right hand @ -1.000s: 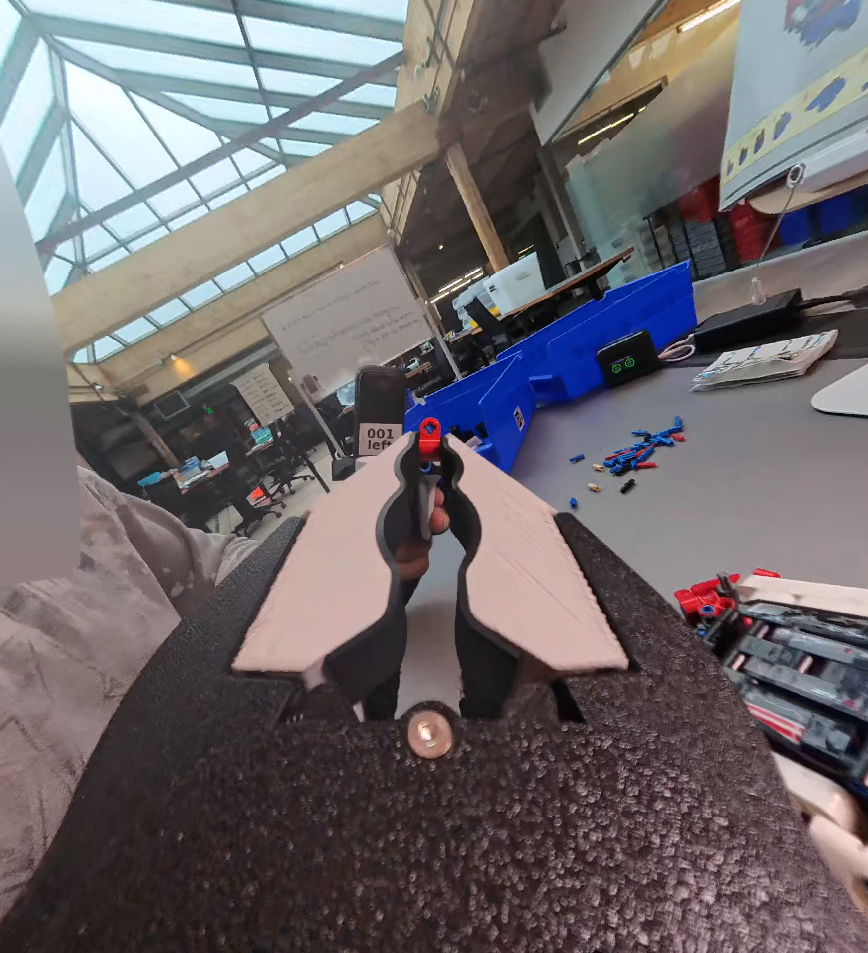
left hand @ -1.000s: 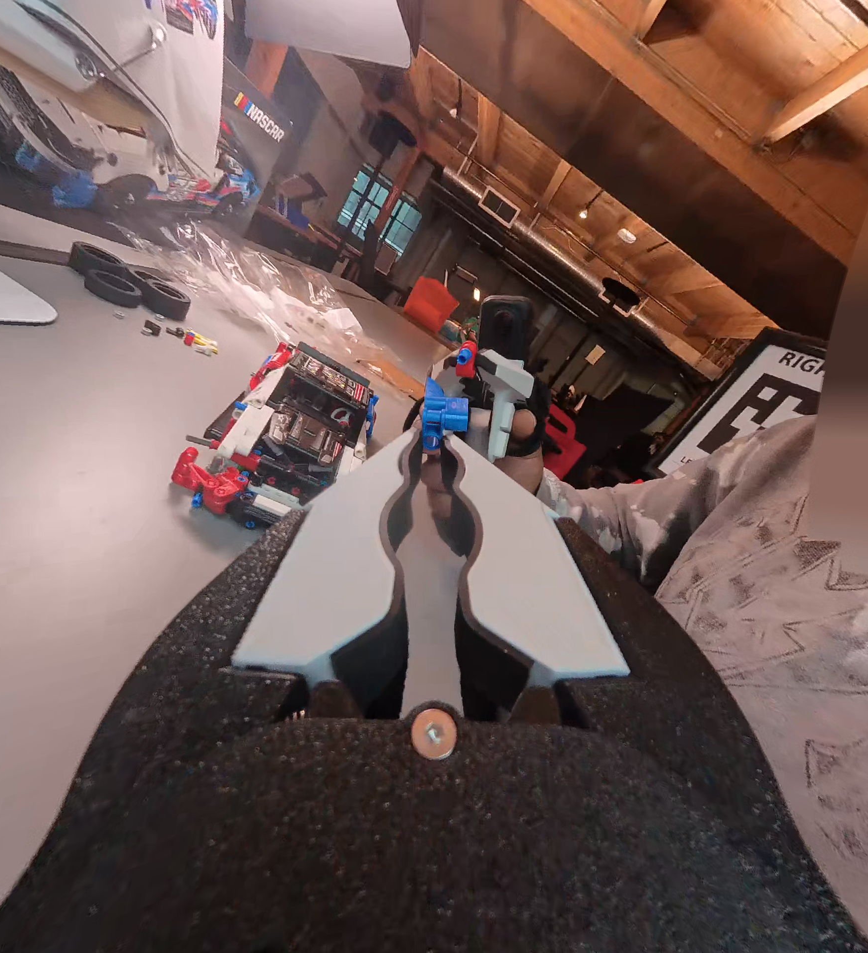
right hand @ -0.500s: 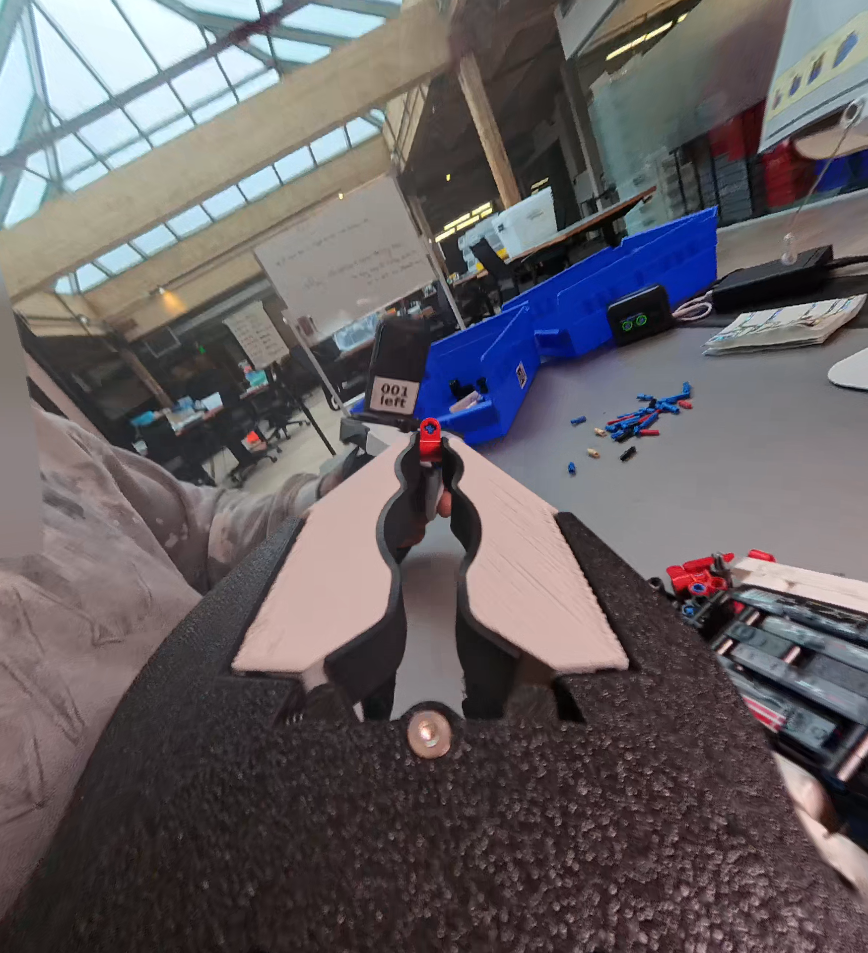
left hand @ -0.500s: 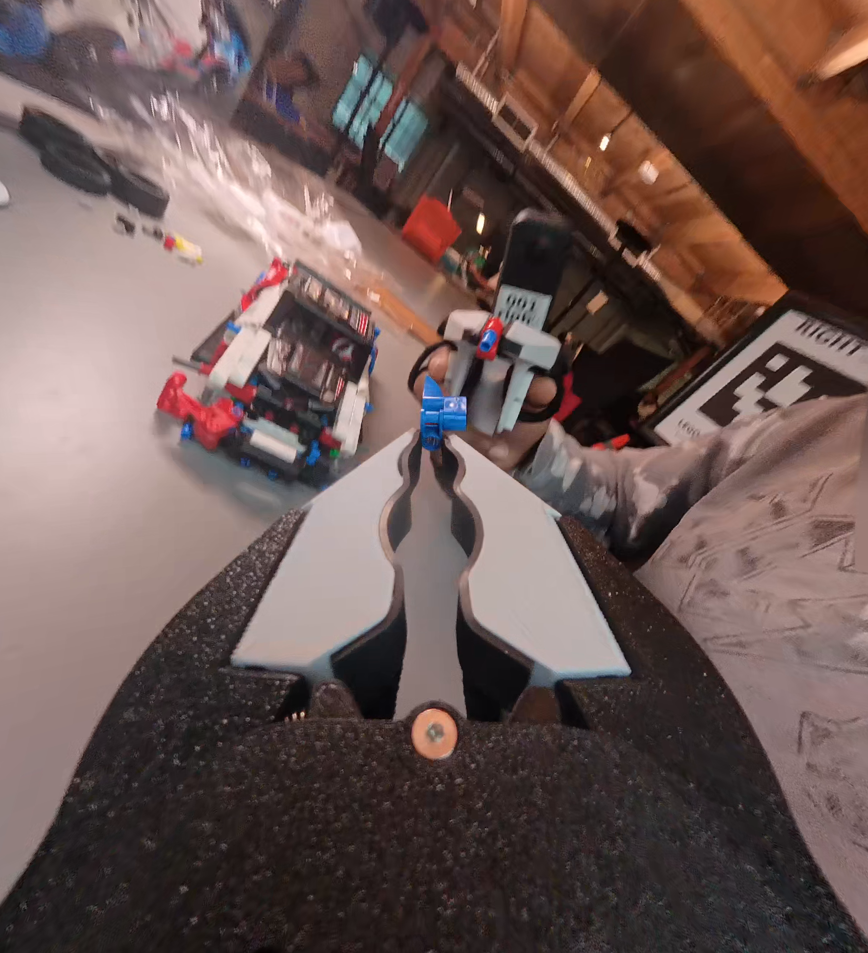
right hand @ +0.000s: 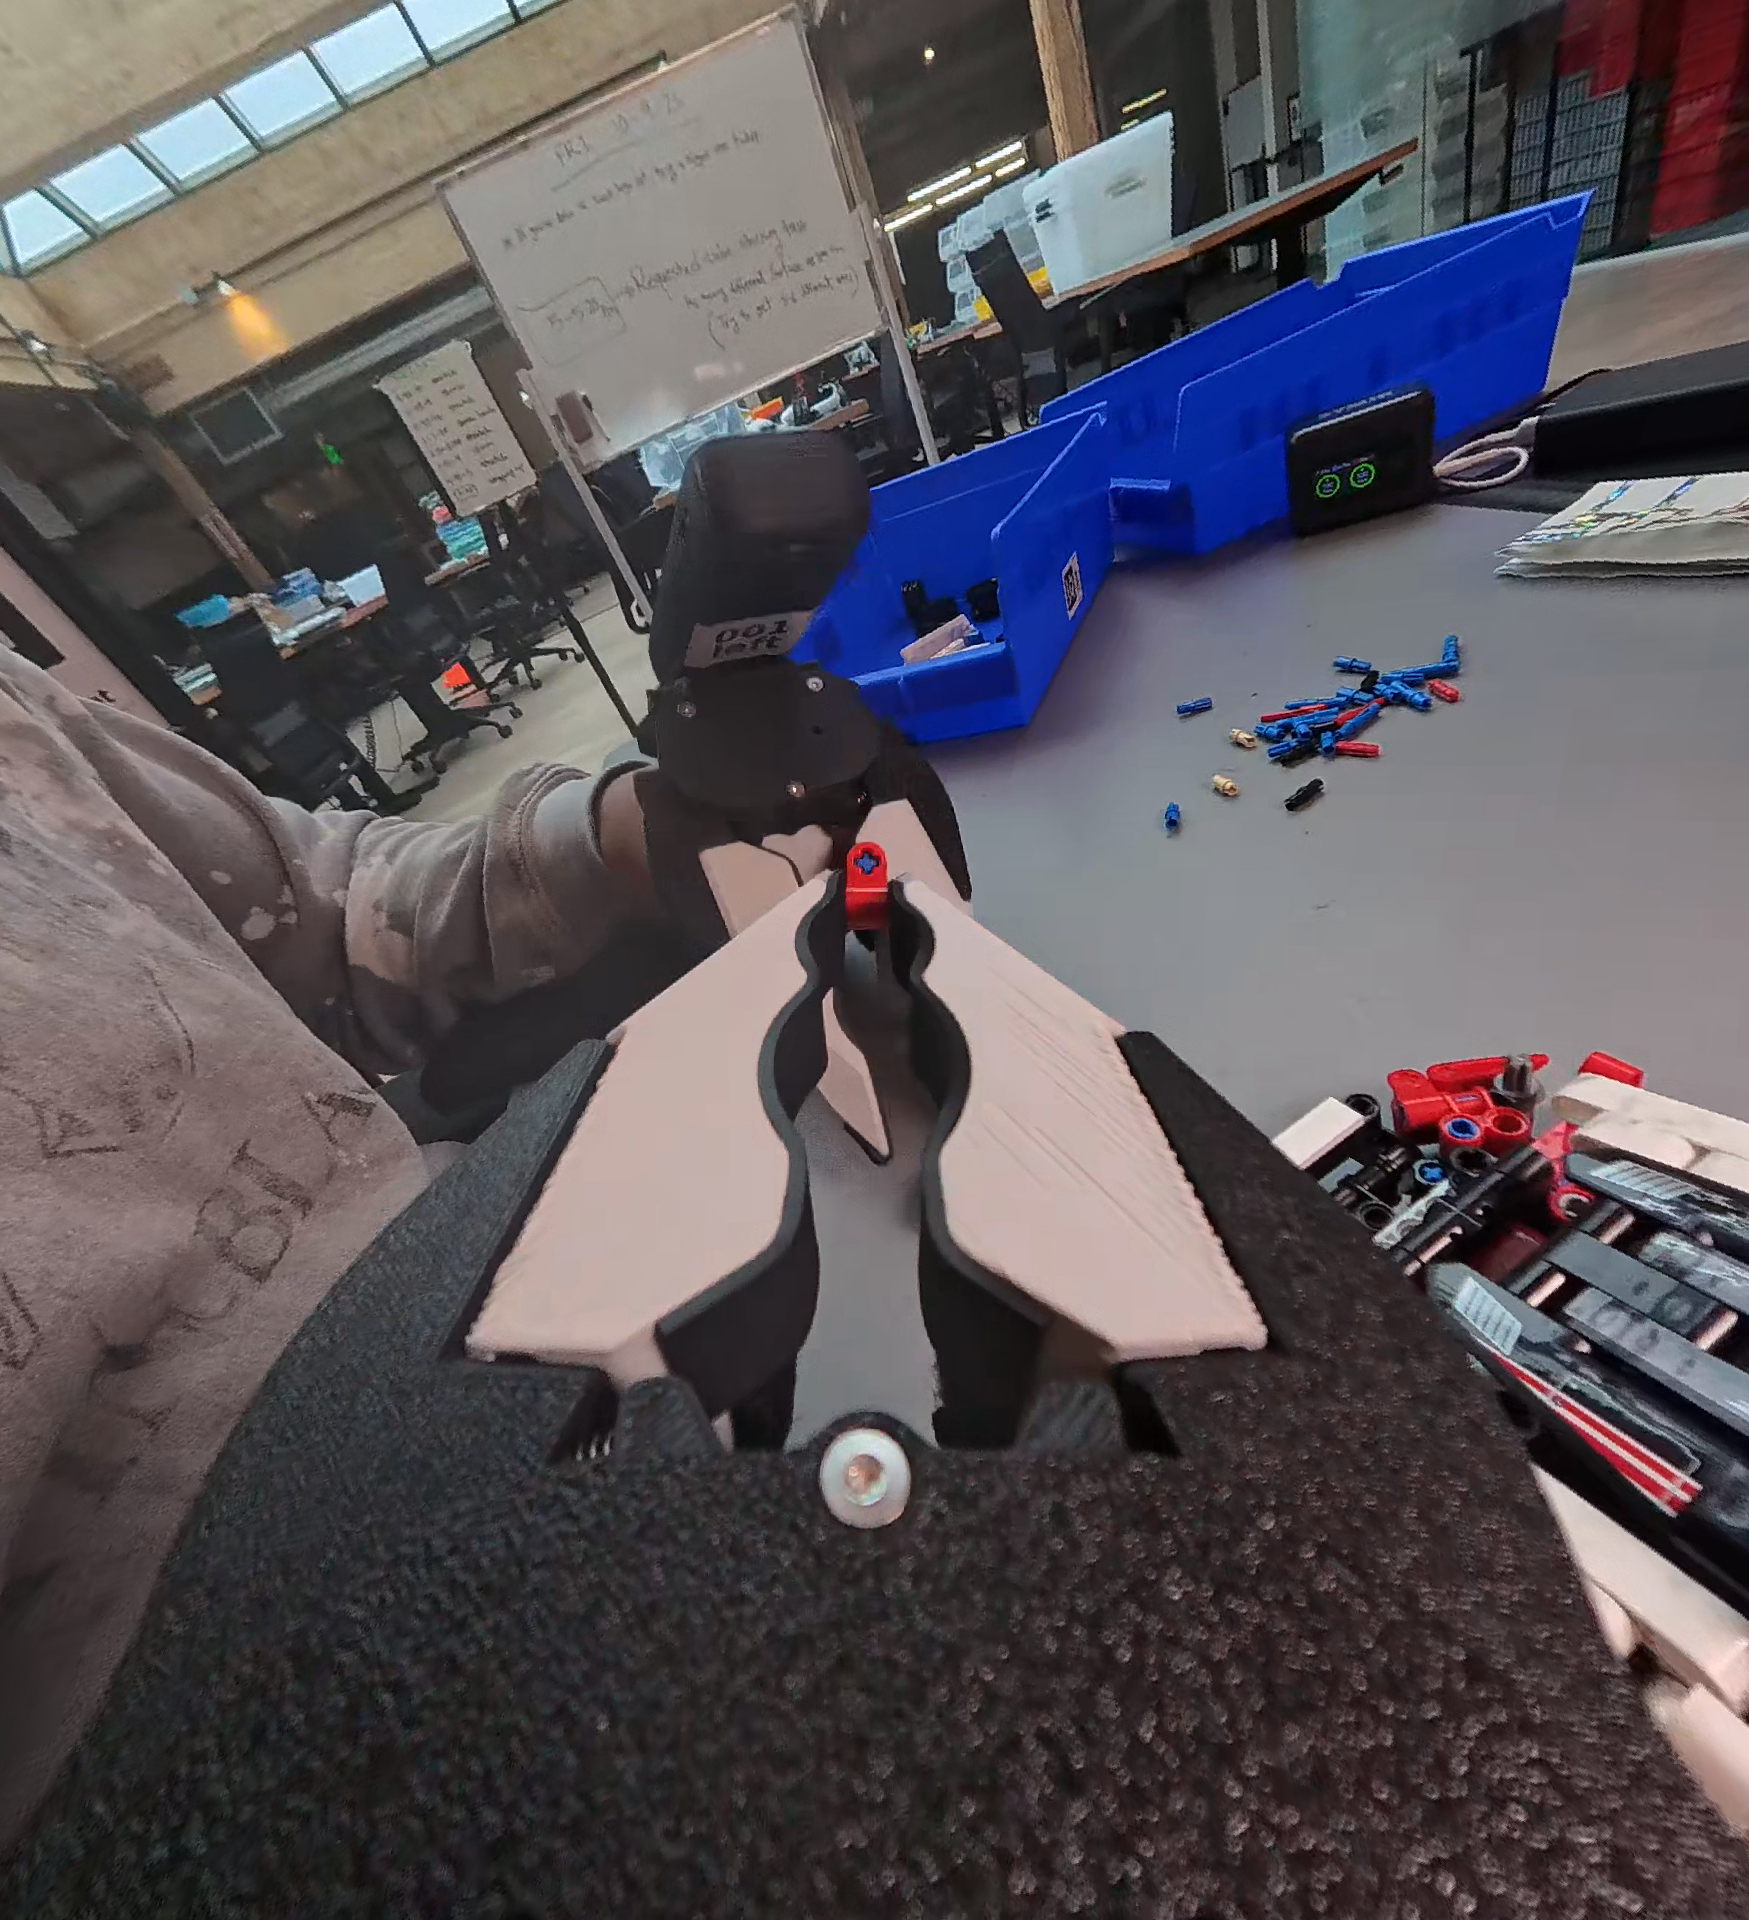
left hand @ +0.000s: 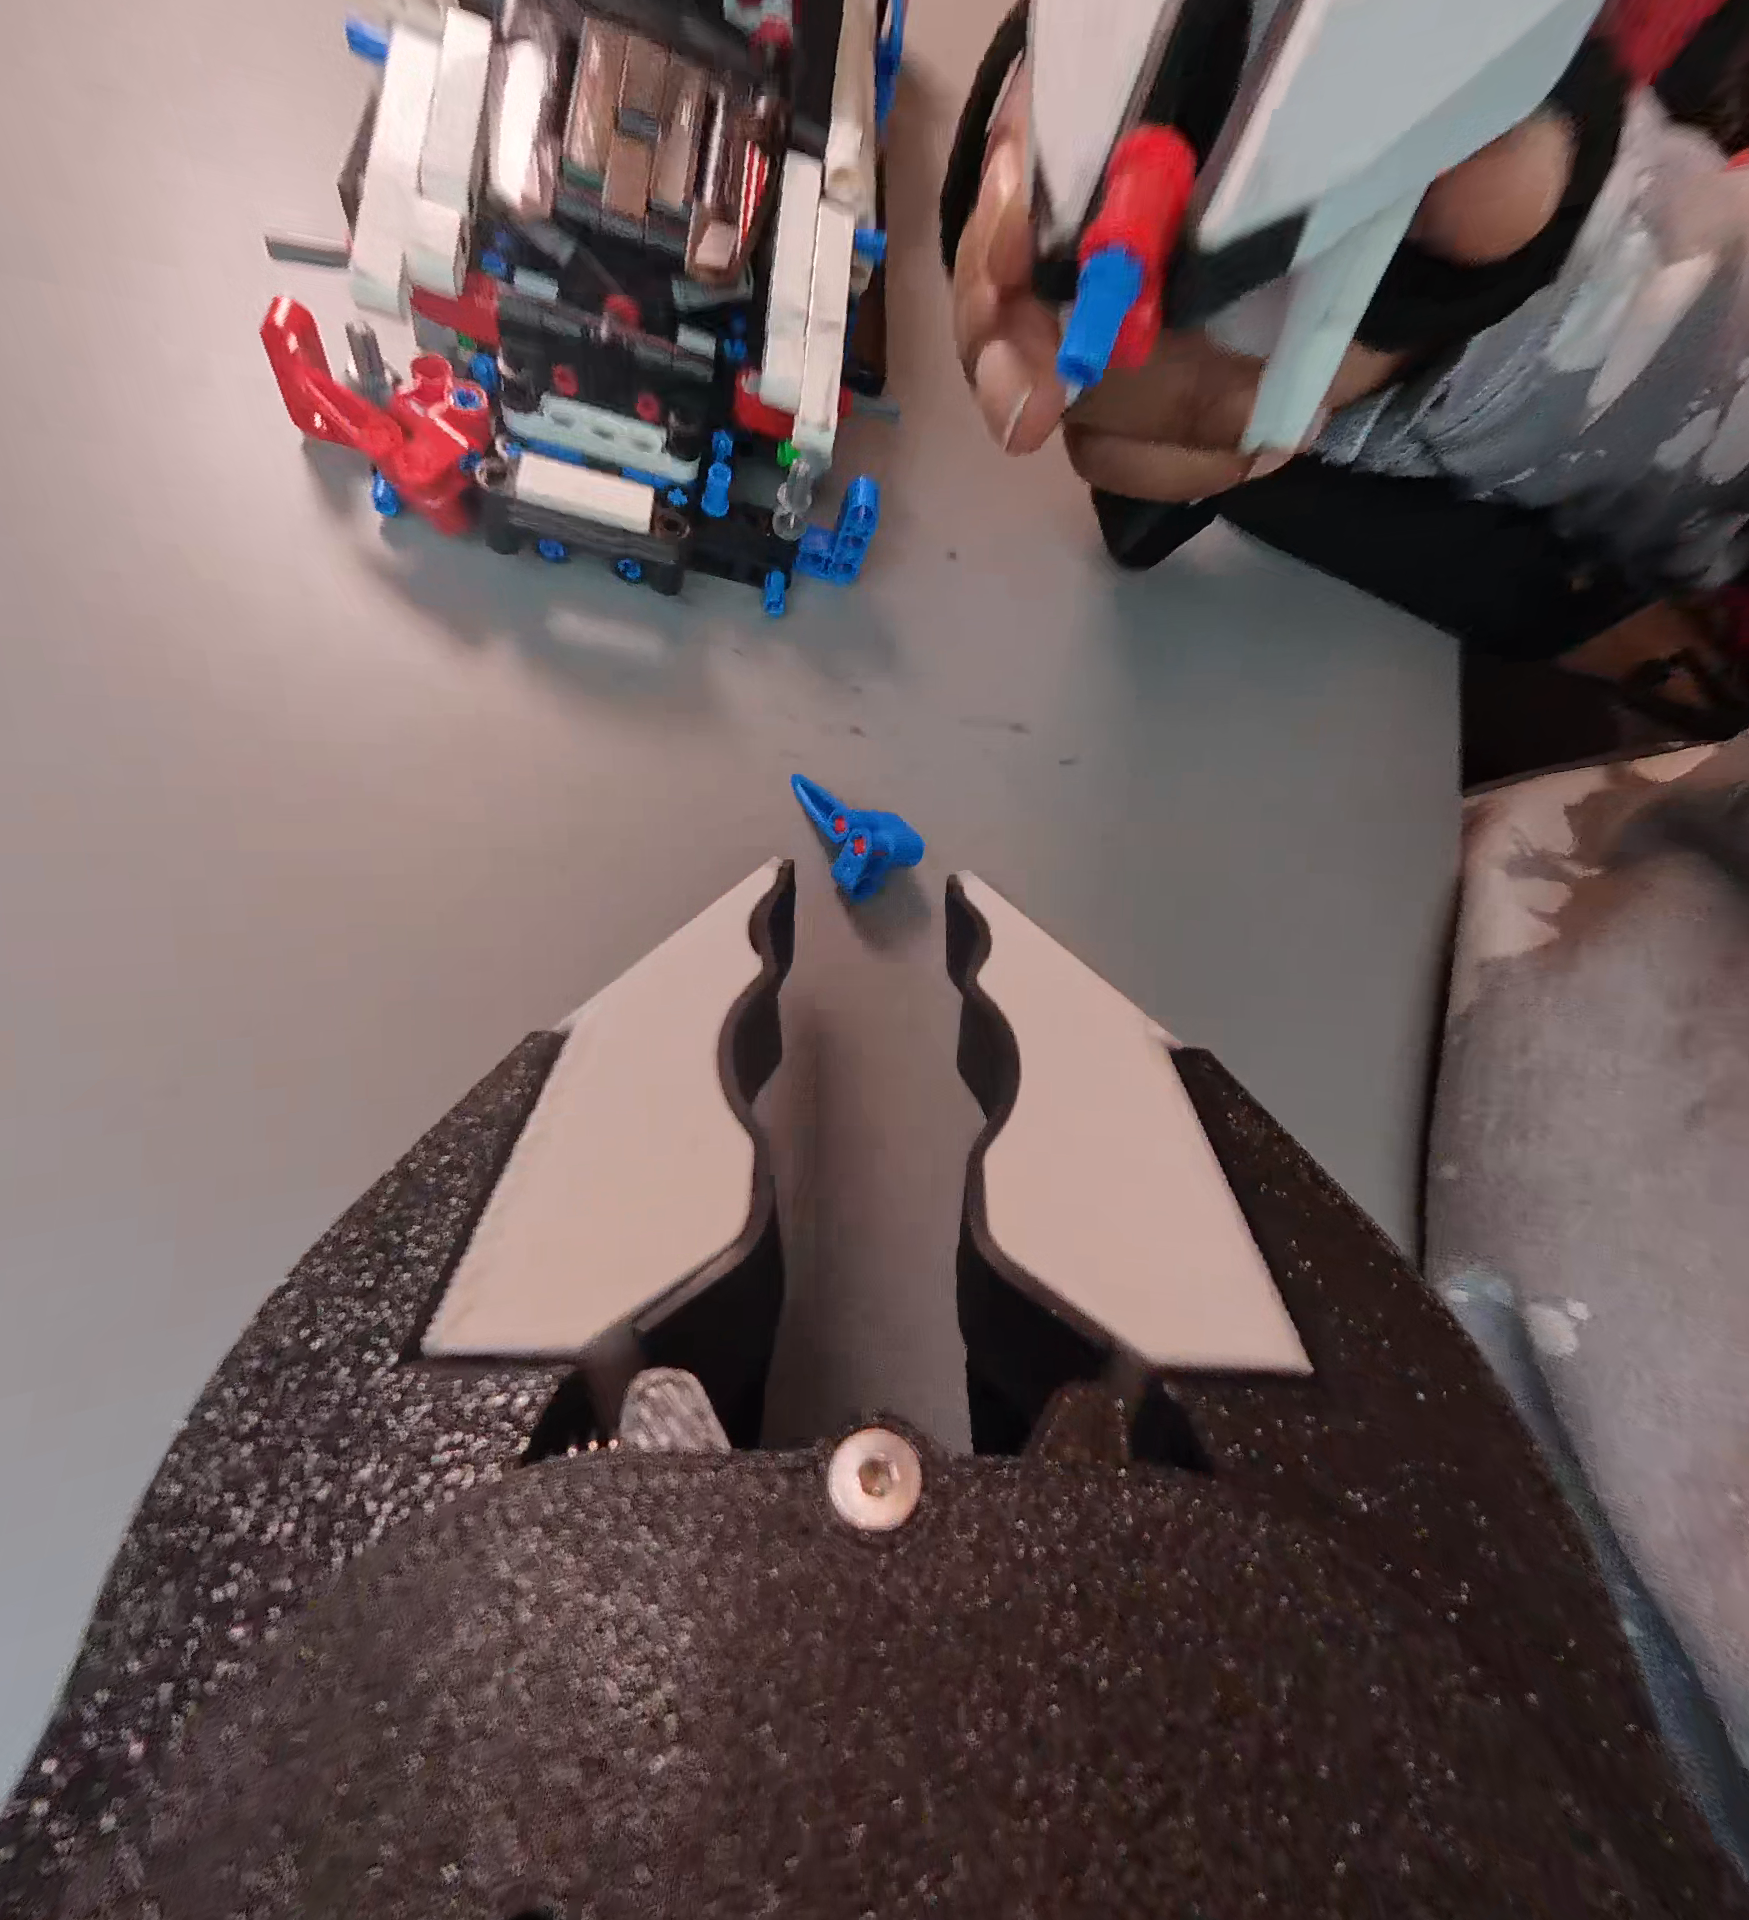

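My left gripper (left hand: 870,873) is open and points down at the grey table (left hand: 174,831). A small blue brick piece (left hand: 862,833) lies on the table just beyond its fingertips, free of them. My right gripper (right hand: 865,902) is shut on a small red connector (right hand: 867,881) with a blue pin in it; it also shows at the top right of the left wrist view (left hand: 1124,249). A partly built toy car of white, black and red bricks (left hand: 631,291) stands on the table ahead of the left gripper, and shows at the right of the right wrist view (right hand: 1576,1278).
A blue plastic bin (right hand: 1161,499) stands at the table's far side. Several loose blue, red and black pins (right hand: 1337,722) lie before it. A folded booklet (right hand: 1680,530) and a small black device (right hand: 1358,473) lie farther right. A person's sleeve (left hand: 1628,1143) is at the right. One gripper's finger ends stand about 9 centimeters off the other's.
My left gripper has tipped down toward the table and opened, letting go of the blue piece, which now lies on the table. My right gripper still holds the red connector.
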The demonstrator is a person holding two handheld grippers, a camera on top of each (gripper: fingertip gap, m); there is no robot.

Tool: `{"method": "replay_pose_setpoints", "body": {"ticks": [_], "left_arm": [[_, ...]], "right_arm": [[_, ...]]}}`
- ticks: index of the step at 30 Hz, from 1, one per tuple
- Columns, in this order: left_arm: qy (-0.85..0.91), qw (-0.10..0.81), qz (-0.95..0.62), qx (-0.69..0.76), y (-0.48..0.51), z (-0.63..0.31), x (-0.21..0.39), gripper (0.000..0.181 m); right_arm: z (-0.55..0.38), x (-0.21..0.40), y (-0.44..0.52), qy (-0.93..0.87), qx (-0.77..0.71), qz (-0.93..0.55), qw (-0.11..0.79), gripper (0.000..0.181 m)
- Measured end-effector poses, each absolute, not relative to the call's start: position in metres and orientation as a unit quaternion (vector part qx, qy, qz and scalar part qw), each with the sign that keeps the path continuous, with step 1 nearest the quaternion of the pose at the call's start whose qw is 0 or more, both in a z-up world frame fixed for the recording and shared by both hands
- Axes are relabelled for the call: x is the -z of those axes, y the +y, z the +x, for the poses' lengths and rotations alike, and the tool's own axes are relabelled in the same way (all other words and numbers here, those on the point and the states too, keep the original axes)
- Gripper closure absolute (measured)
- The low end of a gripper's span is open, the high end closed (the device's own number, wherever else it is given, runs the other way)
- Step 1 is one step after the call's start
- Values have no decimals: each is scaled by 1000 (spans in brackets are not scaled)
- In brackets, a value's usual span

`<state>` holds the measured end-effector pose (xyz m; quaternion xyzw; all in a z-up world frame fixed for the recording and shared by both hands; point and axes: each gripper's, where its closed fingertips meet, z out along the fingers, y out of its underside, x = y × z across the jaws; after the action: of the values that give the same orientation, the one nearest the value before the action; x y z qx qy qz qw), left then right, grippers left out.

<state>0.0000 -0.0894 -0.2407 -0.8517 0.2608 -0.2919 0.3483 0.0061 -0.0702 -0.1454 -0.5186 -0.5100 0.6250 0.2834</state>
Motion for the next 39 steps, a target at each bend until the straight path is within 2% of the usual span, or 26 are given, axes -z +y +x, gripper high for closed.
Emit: {"method": "replay_pose_setpoints", "body": {"ticks": [1,5,9,14,21,32,33,35,37,39], "left_arm": [[253,369,-836,317,-89,1,229,154],[228,469,-750,407,-86,9,169,157],[242,507,-726,397,-86,12,155,172],[251,503,-729,391,-90,13,157,176],[215,460,-726,464,-96,13,159,180],[195,461,-696,515,-98,18,146,181],[198,462,-701,506,-97,18,147,181],[217,442,-753,437,-94,12,181,180],[196,435,-752,455,-96,10,184,180],[196,456,-751,436,-87,4,178,180]], "right_arm": [[6,145,-71,-510,-626,-518,282,175],[5,148,-77,-512,-632,-516,269,175],[3,150,-85,-519,-634,-510,260,175],[5,151,-90,-530,-636,-505,245,175],[5,153,-94,-544,-627,-500,246,175],[8,135,-95,-521,-665,-472,251,176],[9,134,-93,-516,-668,-472,256,176],[21,90,-67,-414,-747,-448,264,176],[31,75,-41,-420,-707,-452,346,176],[34,75,-35,-440,-672,-466,371,176]]}}
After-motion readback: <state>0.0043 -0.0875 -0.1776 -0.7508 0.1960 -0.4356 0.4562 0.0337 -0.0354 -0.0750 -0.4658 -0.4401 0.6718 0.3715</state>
